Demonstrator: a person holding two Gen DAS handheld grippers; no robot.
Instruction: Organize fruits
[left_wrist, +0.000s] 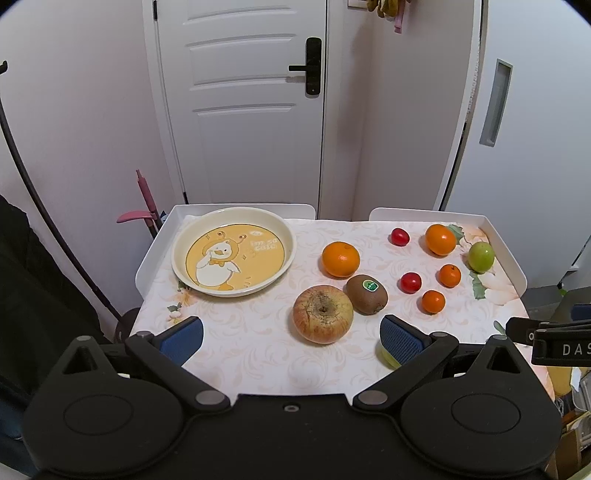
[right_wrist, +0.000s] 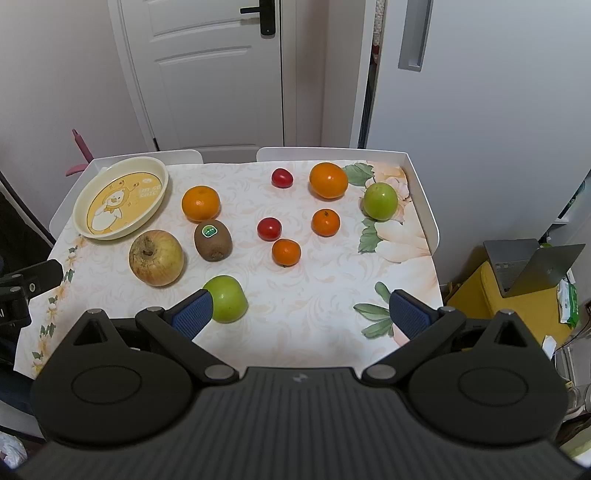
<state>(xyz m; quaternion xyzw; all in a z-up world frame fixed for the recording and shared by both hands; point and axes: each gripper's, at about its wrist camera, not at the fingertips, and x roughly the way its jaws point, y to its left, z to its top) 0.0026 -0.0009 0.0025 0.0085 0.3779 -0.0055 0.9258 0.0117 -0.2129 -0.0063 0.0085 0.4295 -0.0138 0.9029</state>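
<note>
**Nearest fruit sits off your right gripper's left pad**

The round green apple-like fruit (right_wrist: 226, 299) at the near side of the table is the closest piece to either of your tools. In the right wrist view it lies just beside the left blue pad (right_wrist: 194, 315), slightly outside the gap rather than between the pads, so I judge you need to shift that tool leftward before closing. It is nearly spherical, so there is no long axis to line up with.

Your right gripper (right_wrist: 301, 314) is spread to its full width and holds nothing; it tilts down toward the floral tablecloth (right_wrist: 314, 321). Your left gripper (left_wrist: 291, 334) is equally wide and empty, and the large, blotchy yellow-red apple (left_wrist: 322, 314) sits just ahead of its gap, toward the right pad.

The brown fuzzy kiwi with a green sticker (left_wrist: 366, 294) touches or nearly touches that apple. Farther out lie the oranges, small tangerines, red cherry tomatoes and a second green fruit. The cream round plate with a yellow duck cartoon (left_wrist: 258, 288) stands empty at the far left corner, nearer your left hand.
</note>
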